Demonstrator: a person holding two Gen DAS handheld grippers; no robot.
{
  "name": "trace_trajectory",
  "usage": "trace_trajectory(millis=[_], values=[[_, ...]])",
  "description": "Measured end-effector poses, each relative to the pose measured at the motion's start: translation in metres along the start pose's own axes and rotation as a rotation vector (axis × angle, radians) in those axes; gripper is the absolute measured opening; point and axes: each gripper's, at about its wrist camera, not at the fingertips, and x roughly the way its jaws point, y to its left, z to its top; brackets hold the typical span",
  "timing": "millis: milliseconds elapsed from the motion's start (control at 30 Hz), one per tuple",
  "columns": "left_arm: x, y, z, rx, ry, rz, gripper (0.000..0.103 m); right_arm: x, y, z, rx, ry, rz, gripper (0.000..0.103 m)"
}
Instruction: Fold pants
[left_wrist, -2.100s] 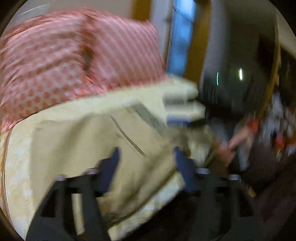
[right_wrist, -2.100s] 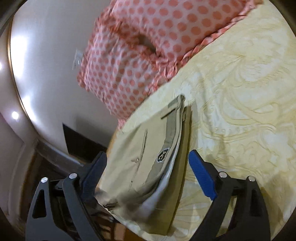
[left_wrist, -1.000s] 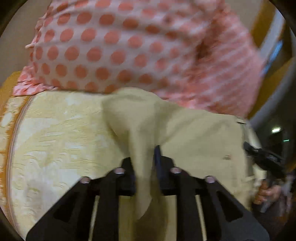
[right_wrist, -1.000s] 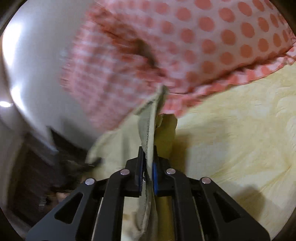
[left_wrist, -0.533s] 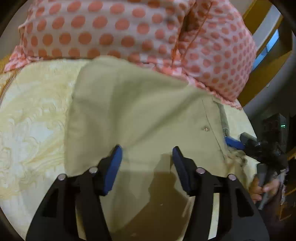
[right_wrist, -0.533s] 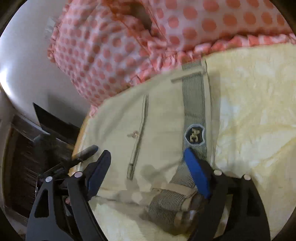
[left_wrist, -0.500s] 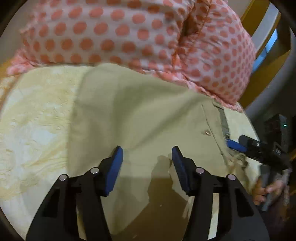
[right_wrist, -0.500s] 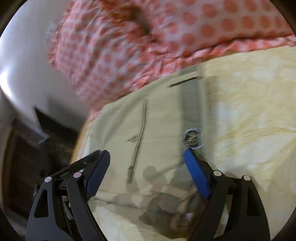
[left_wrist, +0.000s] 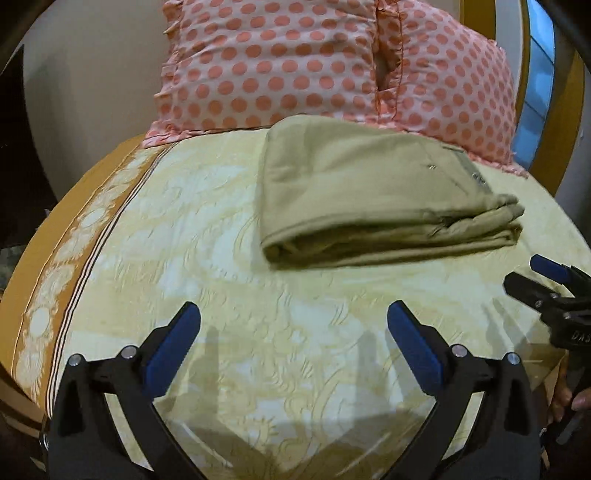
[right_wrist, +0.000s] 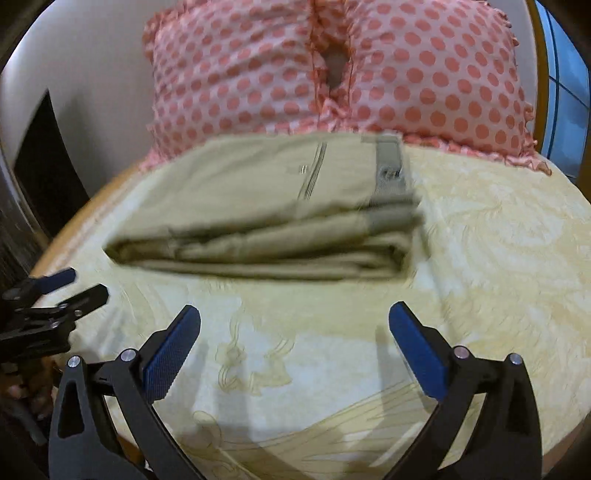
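Observation:
The khaki pants (left_wrist: 373, 195) lie folded in a flat stack on the yellow patterned bedspread (left_wrist: 207, 236), just in front of the pillows. They also show in the right wrist view (right_wrist: 273, 214), waistband to the right. My left gripper (left_wrist: 293, 326) is open and empty, held back from the stack's near edge. My right gripper (right_wrist: 294, 326) is open and empty, also short of the stack. The right gripper shows at the right edge of the left wrist view (left_wrist: 550, 284). The left gripper shows at the left edge of the right wrist view (right_wrist: 55, 291).
Two pink pillows with coral dots (left_wrist: 295, 66) lean against the wall behind the pants, also in the right wrist view (right_wrist: 369, 70). The bed's orange border (left_wrist: 77, 236) runs along the left side. A window (left_wrist: 543, 74) is at the far right.
Both grippers let go of the pants, opened, and pulled back toward the near side of the bed. The pants now lie folded in a stack by the pillows.

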Motion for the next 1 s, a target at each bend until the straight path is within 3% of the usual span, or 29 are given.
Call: trace_trajectory(millis=[133, 233, 1000], values=[[0.009, 0.000, -0.009, -0.017, 0.036, -0.003, 0.101, 0.006, 0.014, -0.006, -0.008, -0.005, -0.094, 0.102], [0.006, -0.002, -0.017, -0.005, -0.011, 0.016, 0.101, 0.009, 0.020, -0.011, -0.031, -0.026, -0.154, 0.102], [0.008, -0.004, -0.021, -0.001, -0.036, 0.015, 0.101, 0.009, 0.019, -0.012, -0.011, -0.055, -0.166, 0.102]])
